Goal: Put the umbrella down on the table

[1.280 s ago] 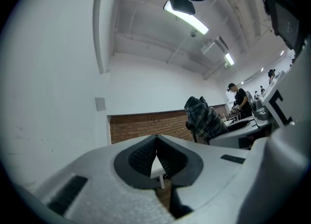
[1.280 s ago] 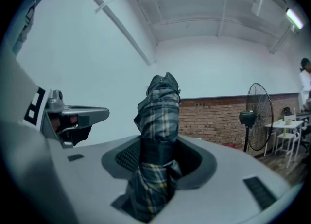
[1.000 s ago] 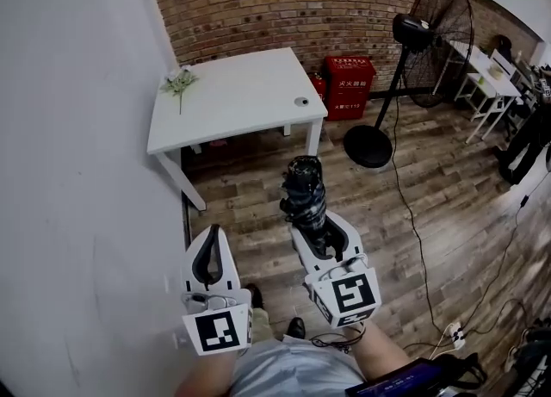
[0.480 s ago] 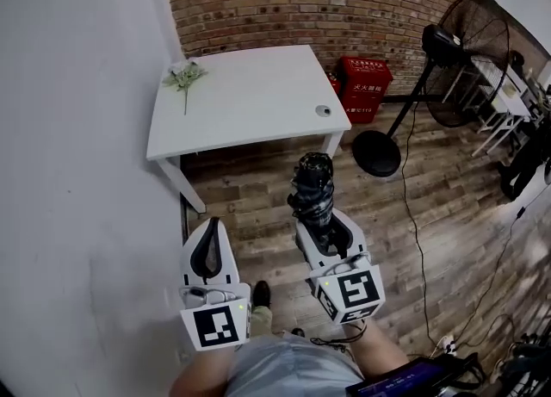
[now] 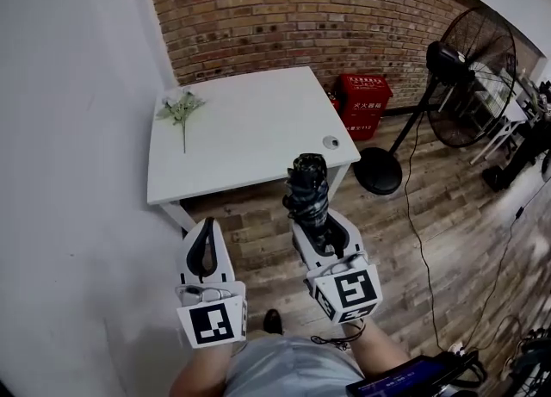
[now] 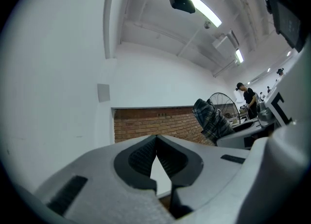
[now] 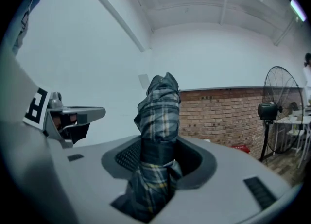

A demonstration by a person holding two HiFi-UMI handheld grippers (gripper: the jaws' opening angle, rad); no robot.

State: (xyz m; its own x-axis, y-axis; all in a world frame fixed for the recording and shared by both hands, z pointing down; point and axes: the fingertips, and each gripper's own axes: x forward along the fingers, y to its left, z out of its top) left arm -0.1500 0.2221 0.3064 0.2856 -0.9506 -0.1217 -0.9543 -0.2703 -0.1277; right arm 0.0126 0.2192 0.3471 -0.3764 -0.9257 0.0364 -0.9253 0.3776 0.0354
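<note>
Right gripper (image 5: 318,225) has its jaws clamped on the folded plaid umbrella (image 5: 307,187), gripping low on the bundle so the top pokes up and forward, held in the air just short of the white desk (image 5: 250,133). Left gripper (image 5: 206,233) hangs alongside, jaws pinched together on nothing. The umbrella looks light, soft cloth over a stiff core. The fabric could bunch or slip, so mid-body is probably the firmest hold.
</note>
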